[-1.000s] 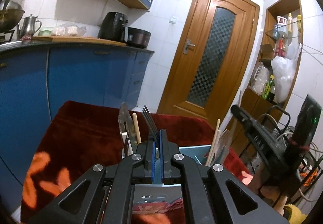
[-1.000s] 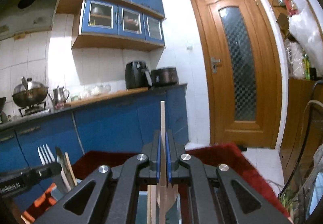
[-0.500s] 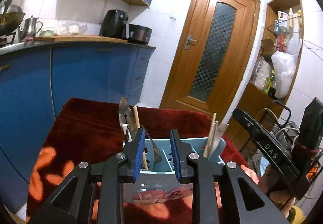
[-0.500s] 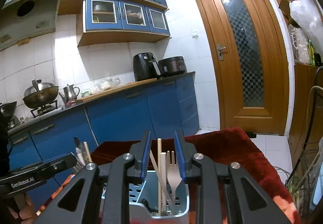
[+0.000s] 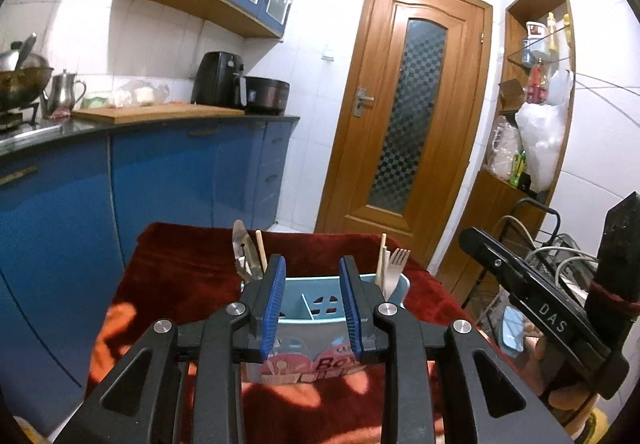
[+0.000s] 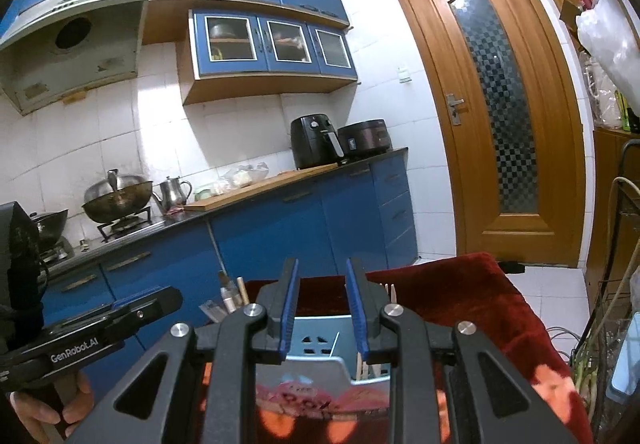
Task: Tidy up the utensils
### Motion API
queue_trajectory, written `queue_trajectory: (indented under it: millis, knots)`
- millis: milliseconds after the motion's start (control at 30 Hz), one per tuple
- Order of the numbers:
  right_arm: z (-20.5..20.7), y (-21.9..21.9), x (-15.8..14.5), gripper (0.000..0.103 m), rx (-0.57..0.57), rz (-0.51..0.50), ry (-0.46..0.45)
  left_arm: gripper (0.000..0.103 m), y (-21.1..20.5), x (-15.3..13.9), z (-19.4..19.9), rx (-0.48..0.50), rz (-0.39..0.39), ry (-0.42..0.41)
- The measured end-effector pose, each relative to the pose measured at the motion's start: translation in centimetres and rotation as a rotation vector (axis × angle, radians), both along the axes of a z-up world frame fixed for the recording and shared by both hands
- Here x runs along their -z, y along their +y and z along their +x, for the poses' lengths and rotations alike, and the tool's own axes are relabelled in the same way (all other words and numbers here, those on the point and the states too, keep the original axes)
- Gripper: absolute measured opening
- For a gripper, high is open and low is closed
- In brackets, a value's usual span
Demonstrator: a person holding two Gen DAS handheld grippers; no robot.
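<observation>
With both tools drawn back on the near side of the pale blue utensil caddy (image 5: 394, 284), we note that the caddy sits on the red cloth (image 5: 188, 276) directly ahead of and below each of them, its long axis running left to right across our view, neither hand clearly nearer. Upright in it stand metal utensils (image 5: 242, 256) at the left end and a wooden fork (image 5: 396, 264) with chopsticks at the right. We record the left gripper (image 5: 312, 304) and right gripper (image 6: 323, 310) each parted to a narrow gap, jaws just opened, nothing held or touched.
</observation>
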State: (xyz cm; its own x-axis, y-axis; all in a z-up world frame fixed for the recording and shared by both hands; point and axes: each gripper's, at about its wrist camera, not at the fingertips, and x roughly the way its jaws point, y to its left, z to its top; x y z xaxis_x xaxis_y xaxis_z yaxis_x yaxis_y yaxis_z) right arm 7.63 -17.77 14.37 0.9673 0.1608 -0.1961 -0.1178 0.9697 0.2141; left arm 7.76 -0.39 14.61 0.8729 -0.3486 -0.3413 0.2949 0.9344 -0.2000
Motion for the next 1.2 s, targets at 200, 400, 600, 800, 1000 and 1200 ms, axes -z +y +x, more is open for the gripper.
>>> queue_trajectory:
  millis: [200, 400, 600, 800, 1000, 1200]
  knots:
    - [-3.4, 0.4, -0.6, 0.027, -0.016, 0.011, -0.013, 0.028, 1.0, -0.7, -3.5, -0.02, 0.013, -0.023]
    - [-6.8, 1.0, -0.4, 0.028, -0.032, 0.006, -0.002, 0.028, 1.8, -0.6, -7.1, -0.051, 0.027, -0.045]
    - [-10.0, 2.0, 1.0, 0.03, -0.043, -0.022, 0.02, 0.028, 2.5, 1.4, -9.8, -0.1, 0.064, -0.05]
    - [-11.7, 2.4, 3.8, 0.032, -0.035, -0.031, 0.058, 0.028, 3.1, 5.1, -10.4, -0.142, 0.076, 0.004]
    - [-12.1, 2.6, 7.3, 0.036, -0.02, -0.052, 0.105, 0.028, 2.7, 8.2, -10.0, -0.172, 0.119, 0.014]
    - [-11.7, 2.6, 10.0, 0.04, -0.003, -0.075, 0.147, 0.028, 2.4, 11.0, -9.7, -0.174, 0.125, 0.061]
